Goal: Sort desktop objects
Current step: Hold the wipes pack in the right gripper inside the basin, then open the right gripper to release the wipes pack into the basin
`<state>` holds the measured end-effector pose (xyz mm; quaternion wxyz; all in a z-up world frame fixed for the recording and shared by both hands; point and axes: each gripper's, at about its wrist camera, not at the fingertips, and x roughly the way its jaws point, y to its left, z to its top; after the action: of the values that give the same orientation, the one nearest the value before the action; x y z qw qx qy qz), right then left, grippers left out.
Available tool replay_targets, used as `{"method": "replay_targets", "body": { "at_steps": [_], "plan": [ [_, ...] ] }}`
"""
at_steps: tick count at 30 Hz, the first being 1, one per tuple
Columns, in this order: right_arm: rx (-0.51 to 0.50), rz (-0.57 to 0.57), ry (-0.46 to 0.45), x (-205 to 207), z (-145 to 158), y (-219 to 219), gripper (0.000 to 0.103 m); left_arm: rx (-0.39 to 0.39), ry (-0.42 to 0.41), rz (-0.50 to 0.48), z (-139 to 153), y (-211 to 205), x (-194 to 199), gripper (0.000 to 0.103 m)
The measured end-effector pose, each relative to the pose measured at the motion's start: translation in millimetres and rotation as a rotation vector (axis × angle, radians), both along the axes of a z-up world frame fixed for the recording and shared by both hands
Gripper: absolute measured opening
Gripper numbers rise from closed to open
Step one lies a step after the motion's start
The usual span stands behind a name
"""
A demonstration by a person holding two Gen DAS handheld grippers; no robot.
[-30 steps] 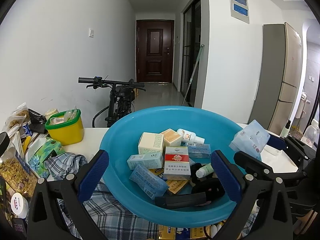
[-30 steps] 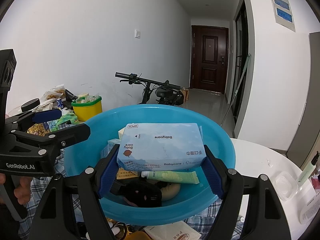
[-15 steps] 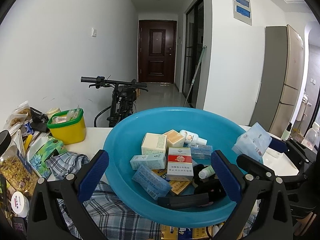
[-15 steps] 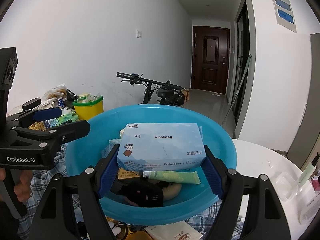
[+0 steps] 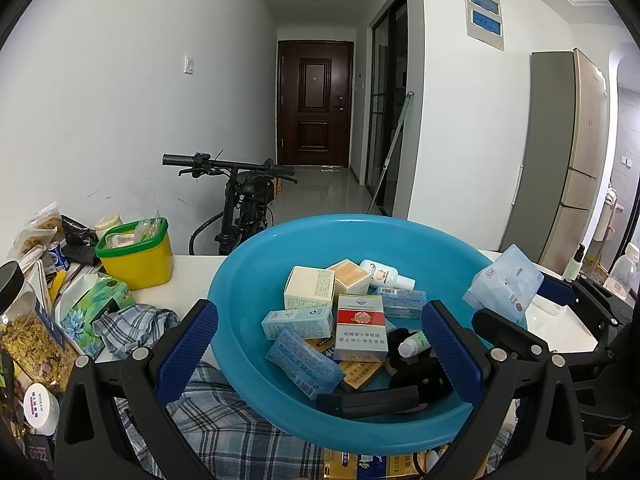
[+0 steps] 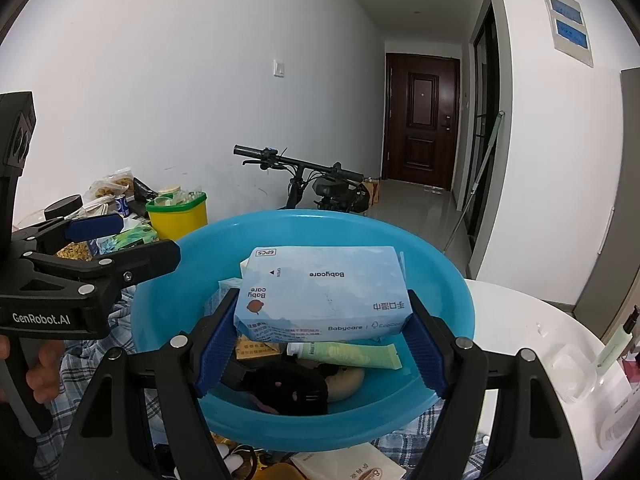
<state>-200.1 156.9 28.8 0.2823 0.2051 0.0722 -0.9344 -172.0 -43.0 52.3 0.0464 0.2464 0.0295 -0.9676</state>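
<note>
Both hand-held grippers point slightly downward over a blue basin [image 5: 248, 280] that rests on a plaid cloth [image 5: 216, 424] on the white bench [image 6: 516, 320]. The right hand-held gripper [image 6: 320, 340] is clamped on a pale blue wipes pack [image 6: 324, 292], its blue pads pressing the pack's two short ends and holding it above the basin's contents. The left hand-held gripper [image 5: 320, 344] stands with jaws wide apart and nothing between the pads, hovering over the basin's near rim. The right wrist view shows a hand [image 6: 40, 372] gripping the left tool's handle, and a green tube [image 6: 348, 354] and a dark object lying under the pack. The left wrist view alone shows the small boxes in the basin, among them a red-and-white carton [image 5: 360, 328], and the pack from the side at the right. A yellow tub [image 5: 136, 256] stands on the bench left of the basin.
</note>
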Motion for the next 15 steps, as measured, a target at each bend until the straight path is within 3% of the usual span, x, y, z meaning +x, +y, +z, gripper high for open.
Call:
{"method": "replay_targets", "body": {
  "at_steps": [4,8,15],
  "plan": [
    [-0.003,0.004,-0.001,-0.9,-0.2,0.3,0.076,0.005,0.004,0.006,1.0,-1.3,0.4,0.103],
    [0.027,-0.014,-0.005,-3.3,-3.6,-3.3,0.103,0.002,-0.002,0.005,0.6,-1.9,0.1,0.103],
    [0.047,-0.021,-0.008,-2.3,-3.1,-3.3,0.103,0.003,-0.004,0.006,-0.1,-2.0,0.5,0.103]
  ]
}}
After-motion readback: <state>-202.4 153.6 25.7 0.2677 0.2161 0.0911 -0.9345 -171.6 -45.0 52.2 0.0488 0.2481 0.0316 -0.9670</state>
